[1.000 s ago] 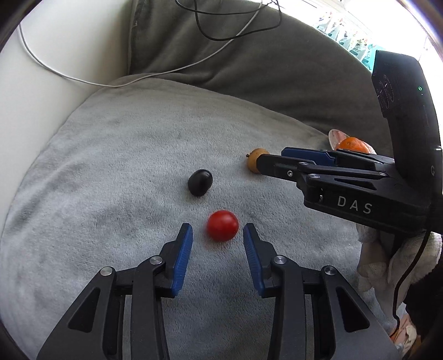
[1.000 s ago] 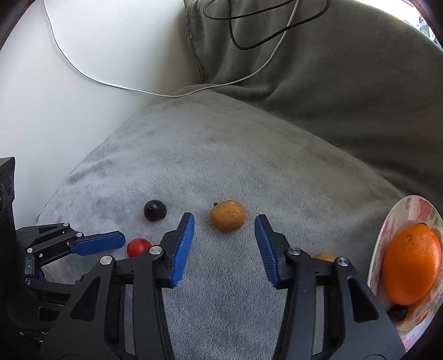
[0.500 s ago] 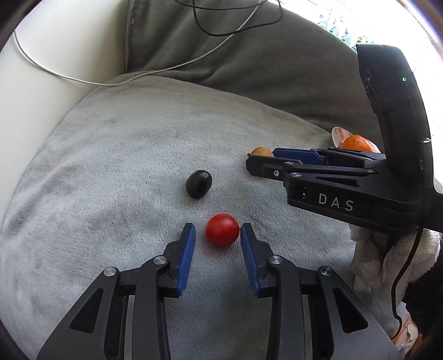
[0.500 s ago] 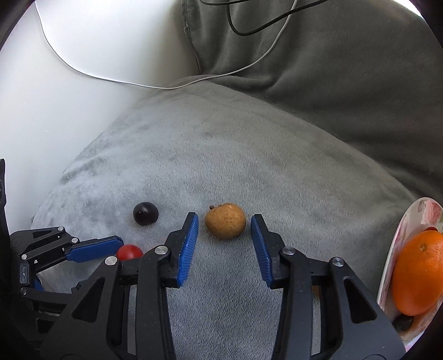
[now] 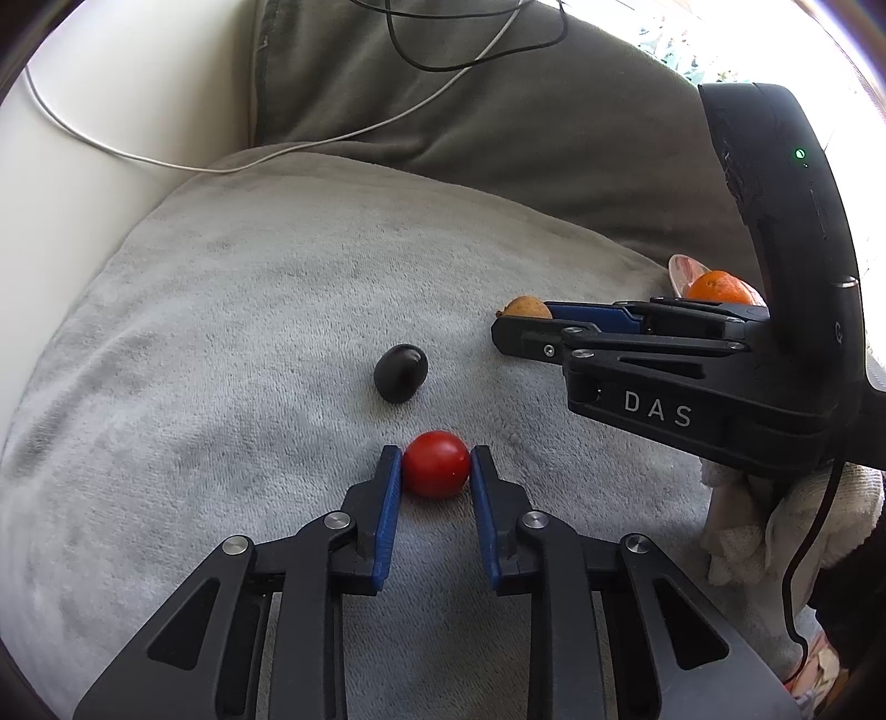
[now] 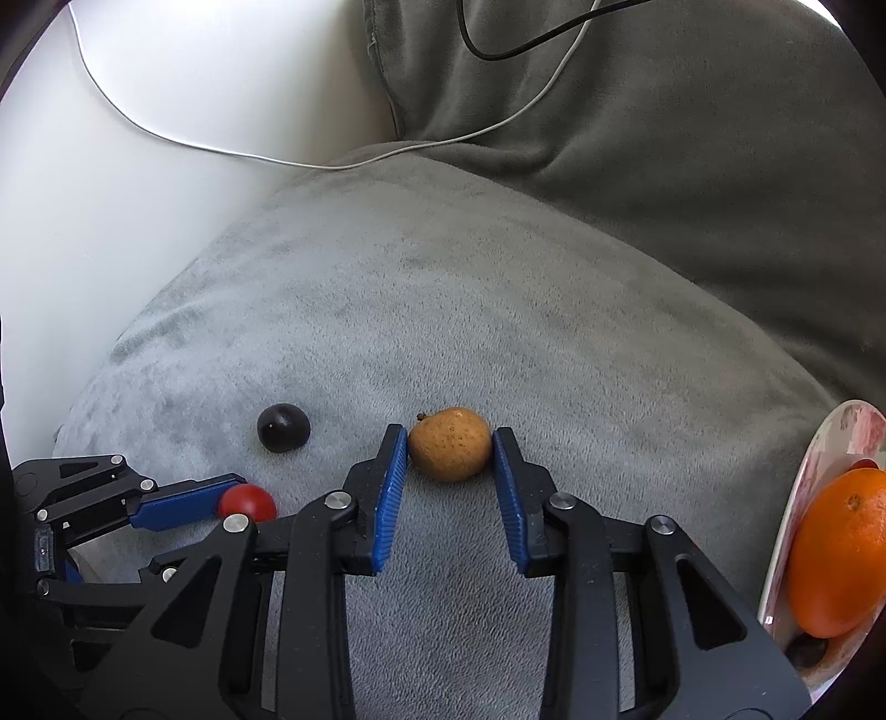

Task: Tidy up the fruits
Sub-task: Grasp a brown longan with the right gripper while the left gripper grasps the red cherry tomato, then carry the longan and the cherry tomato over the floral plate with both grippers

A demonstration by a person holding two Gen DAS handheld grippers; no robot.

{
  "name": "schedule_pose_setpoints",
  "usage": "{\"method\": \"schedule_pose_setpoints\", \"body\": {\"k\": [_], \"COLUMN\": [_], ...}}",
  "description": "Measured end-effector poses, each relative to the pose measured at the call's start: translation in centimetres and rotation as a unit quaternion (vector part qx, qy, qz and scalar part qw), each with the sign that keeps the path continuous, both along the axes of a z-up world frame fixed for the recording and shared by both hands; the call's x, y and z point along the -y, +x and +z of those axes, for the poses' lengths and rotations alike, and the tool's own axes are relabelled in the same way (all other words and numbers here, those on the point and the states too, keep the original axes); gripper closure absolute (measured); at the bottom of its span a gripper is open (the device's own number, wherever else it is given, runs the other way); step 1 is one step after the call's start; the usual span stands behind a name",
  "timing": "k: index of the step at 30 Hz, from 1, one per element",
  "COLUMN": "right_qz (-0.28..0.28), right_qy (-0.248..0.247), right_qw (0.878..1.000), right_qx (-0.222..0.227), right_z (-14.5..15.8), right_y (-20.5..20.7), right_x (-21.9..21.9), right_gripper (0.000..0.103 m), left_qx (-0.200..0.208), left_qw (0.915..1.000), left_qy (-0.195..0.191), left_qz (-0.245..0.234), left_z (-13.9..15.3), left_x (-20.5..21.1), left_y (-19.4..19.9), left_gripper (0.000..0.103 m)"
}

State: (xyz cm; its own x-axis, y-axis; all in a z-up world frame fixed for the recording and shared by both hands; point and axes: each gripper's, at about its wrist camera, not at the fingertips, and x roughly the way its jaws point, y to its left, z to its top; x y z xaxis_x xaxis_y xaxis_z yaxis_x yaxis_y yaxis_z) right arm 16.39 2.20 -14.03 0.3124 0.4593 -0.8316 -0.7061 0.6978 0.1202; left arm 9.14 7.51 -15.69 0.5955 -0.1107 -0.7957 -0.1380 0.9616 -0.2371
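My left gripper [image 5: 436,462] is shut on a small red tomato [image 5: 436,464] that rests on the light grey cushion [image 5: 232,310]. My right gripper [image 6: 449,443] is shut on a tan speckled fruit [image 6: 449,443], also on the cushion. A dark round fruit [image 5: 400,372] lies loose between the two; it also shows in the right wrist view [image 6: 283,427]. An orange [image 6: 839,554] sits on a floral plate [image 6: 830,437] at the far right. The right gripper shows side-on in the left wrist view [image 5: 526,327], and the left gripper shows in the right wrist view [image 6: 238,490].
A dark grey back cushion [image 6: 664,138] rises behind. White [image 6: 221,149] and black [image 6: 526,44] cables lie across it and the white wall [image 6: 166,111]. A white gloved hand [image 5: 775,515] holds the right gripper.
Both grippers moved forward and closed: the left jaws came together onto the red tomato, the right jaws onto the tan fruit. The dark fruit has not moved.
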Motion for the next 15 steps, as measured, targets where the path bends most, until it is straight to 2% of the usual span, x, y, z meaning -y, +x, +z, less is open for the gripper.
{"method": "schedule_pose_setpoints", "body": {"k": [15], "right_qz": [-0.014], "right_qy": [0.03], "right_qw": [0.999], "right_qx": [0.011], "right_z": [1.7], "right_y": [-0.9], "right_x": [1.9], "right_gripper": [0.071], "left_qx": [0.009], "left_qw": [0.9999], "left_qy": [-0.01], "left_qz": [0.005], "left_z": [0.5], "left_x": [-0.2], "left_y": [-0.9], "left_gripper": [0.08]}}
